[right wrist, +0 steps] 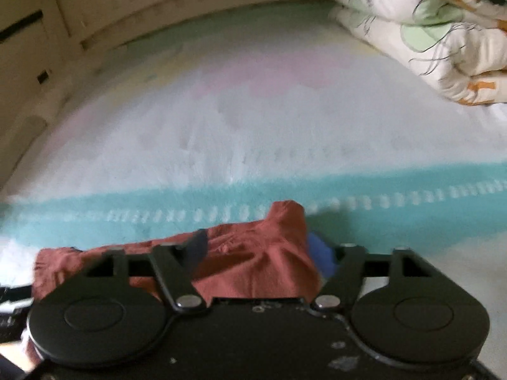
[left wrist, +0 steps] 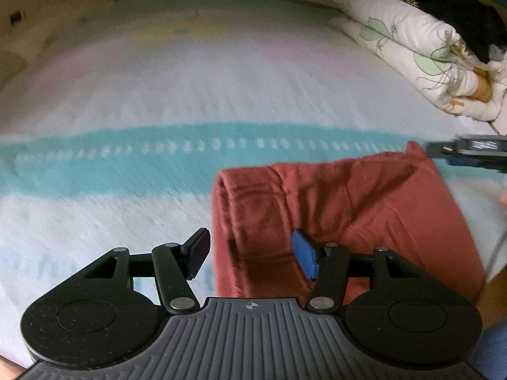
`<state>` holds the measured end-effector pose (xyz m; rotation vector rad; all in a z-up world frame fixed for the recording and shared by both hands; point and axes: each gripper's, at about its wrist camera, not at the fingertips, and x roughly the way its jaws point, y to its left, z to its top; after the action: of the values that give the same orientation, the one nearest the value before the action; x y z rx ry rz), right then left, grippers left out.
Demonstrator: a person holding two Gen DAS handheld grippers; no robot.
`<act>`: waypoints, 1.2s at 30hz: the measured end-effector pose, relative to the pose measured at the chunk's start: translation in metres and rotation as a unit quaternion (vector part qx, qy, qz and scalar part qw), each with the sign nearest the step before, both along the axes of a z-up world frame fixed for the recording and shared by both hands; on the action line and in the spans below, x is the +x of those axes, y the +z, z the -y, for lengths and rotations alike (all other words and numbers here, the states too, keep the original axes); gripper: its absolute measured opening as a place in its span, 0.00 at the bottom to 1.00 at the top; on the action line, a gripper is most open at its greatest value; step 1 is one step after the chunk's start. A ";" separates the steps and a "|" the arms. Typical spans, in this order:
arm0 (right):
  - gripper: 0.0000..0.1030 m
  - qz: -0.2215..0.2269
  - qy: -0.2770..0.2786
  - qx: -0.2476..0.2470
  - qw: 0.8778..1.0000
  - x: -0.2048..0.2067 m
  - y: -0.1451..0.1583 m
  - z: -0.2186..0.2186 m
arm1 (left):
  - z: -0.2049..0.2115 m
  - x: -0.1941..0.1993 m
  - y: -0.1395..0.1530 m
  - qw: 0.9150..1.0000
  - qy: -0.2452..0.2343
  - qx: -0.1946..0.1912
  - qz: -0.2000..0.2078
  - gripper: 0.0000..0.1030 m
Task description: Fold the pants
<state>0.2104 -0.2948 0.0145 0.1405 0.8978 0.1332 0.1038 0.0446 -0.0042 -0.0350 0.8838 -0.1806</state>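
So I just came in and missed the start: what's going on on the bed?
A person is folding red pants on the striped bedspread with a hand-held tool in each hand. The pants already lie folded over. The left tool hovers open over their left end. The right tool stands open around a raised corner. A folded quilt sits behind.

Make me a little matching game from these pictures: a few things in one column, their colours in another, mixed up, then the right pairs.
Things:
1. pants
2. band across the bedsheet
3. folded quilt
4. pad on the left gripper

Colours:
A. white with green leaves
B. bright blue
C. rust red
D. turquoise

Pairs: 1-C, 2-D, 3-A, 4-B
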 end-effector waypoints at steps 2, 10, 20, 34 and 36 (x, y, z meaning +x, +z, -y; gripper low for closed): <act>0.79 -0.008 0.004 0.010 1.000 -0.010 0.004 0.007 | -0.003 -0.001 0.000 1.000 0.001 0.009 0.006 0.55; 0.88 -0.100 0.022 0.045 0.994 -0.035 -0.023 0.018 | -0.025 0.002 -0.012 0.998 0.018 -0.046 -0.040 0.63; 1.00 -0.128 0.030 0.069 0.989 -0.033 -0.042 0.008 | -0.029 0.013 -0.028 0.990 0.026 -0.111 -0.078 0.79; 1.00 -0.105 0.036 0.076 0.991 -0.026 -0.059 -0.001 | 0.011 0.025 -0.032 0.997 -0.035 -0.054 -0.052 0.78; 1.00 -0.103 0.043 0.067 0.991 -0.028 -0.059 -0.003 | 0.013 0.024 -0.030 0.997 -0.033 -0.053 -0.053 0.68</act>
<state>0.1829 -0.2922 -0.0444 0.2445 1.1017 0.2639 0.1276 0.0314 -0.0338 -0.1145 0.9809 -0.2902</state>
